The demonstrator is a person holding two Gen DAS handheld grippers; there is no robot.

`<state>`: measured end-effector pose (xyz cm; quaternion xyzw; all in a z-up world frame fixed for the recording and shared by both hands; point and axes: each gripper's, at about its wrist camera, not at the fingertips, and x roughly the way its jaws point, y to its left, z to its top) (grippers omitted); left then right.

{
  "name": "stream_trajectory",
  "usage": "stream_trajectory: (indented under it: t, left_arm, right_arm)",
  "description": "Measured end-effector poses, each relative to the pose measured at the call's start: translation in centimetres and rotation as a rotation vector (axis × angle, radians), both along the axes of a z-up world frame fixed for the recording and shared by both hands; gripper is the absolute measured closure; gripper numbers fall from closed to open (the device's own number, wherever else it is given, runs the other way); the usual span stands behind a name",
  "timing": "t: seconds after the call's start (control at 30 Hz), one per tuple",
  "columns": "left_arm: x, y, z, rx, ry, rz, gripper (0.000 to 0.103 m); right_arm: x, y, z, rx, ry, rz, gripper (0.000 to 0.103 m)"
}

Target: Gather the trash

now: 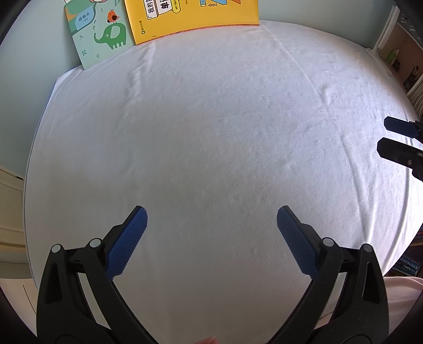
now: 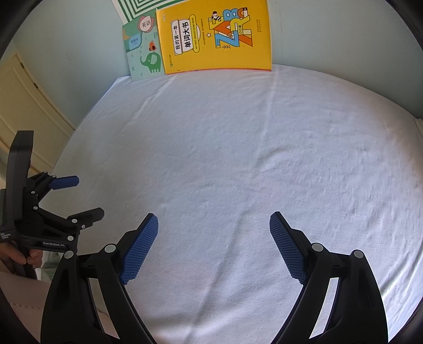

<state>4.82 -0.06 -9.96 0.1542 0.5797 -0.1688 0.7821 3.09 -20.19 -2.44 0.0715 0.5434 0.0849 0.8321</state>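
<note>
A big white cloth (image 2: 238, 164) covers the desk and has soft wrinkles in it. No trash shows on it in either view, so I cannot tell where the trash is. At the far edge of the desk a yellow book (image 2: 216, 39) stands up against the pale wall (image 2: 66, 53). Just beside it, toward the far left corner, stands a green book (image 2: 142, 50) with an elephant and a small bird on the cover. The yellow book partly covers the green one. A striped green and white sheet (image 2: 137, 8) peeks out behind them. The right claw (image 2: 214, 225) hangs over the near part of the cloth, with its blue pads (image 2: 140, 248) wide apart and nothing between them. The left claw (image 1: 211, 218) is also spread wide over the near edge and holds nothing. A hand (image 2: 18, 255) grips its handle at the near left side of the desk.
</note>
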Motion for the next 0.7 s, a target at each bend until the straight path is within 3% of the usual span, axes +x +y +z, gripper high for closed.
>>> stream_trajectory:
  t: [0.7]
  left_arm:
    - [0.19,-0.46,-0.31,0.005,0.020,-0.002,0.007]
  right_arm:
    - [-0.29,-0.03,-0.21,0.000,0.014,-0.012,0.017]
